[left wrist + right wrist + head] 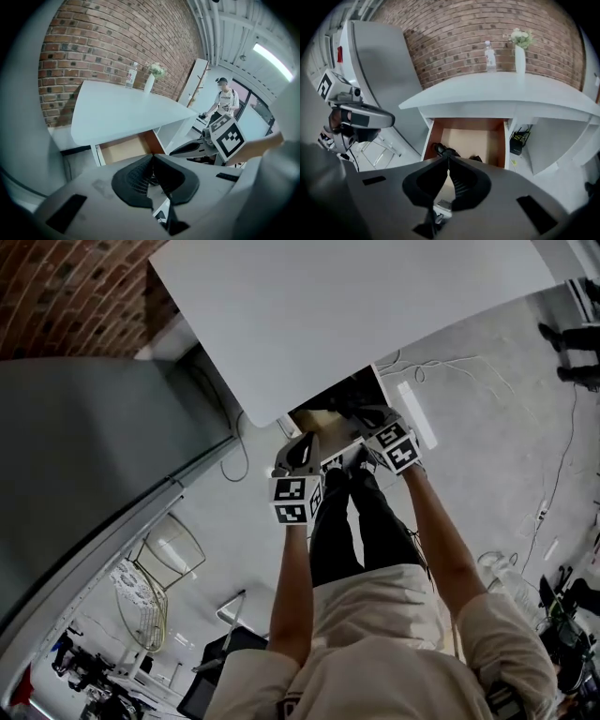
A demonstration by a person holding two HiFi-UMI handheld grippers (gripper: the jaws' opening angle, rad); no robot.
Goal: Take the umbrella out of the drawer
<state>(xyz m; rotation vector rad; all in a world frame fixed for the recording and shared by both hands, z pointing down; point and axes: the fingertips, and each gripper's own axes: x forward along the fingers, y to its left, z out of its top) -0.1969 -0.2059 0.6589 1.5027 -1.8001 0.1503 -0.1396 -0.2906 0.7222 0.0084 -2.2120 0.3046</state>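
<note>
Under the white table (356, 306) a wooden drawer (471, 140) stands pulled open. Inside it, near its front left, lies a black folded umbrella (444, 151), partly hidden behind my right jaws. My right gripper (448, 160) hangs just in front of the drawer, shut and empty, pointing down into it. My left gripper (153, 157) is also shut with nothing held, a little short of the drawer (124, 147) and to its left. In the head view both grippers, left (305, 439) and right (364, 420), sit side by side at the drawer's (314, 420) front.
A vase with flowers (520, 54) and a bottle (489, 55) stand at the table's far edge by the brick wall. A tall grey cabinet (379, 70) is to the left. A black box (516, 140) and cables (441, 367) lie on the floor. A person (225, 101) stands farther off.
</note>
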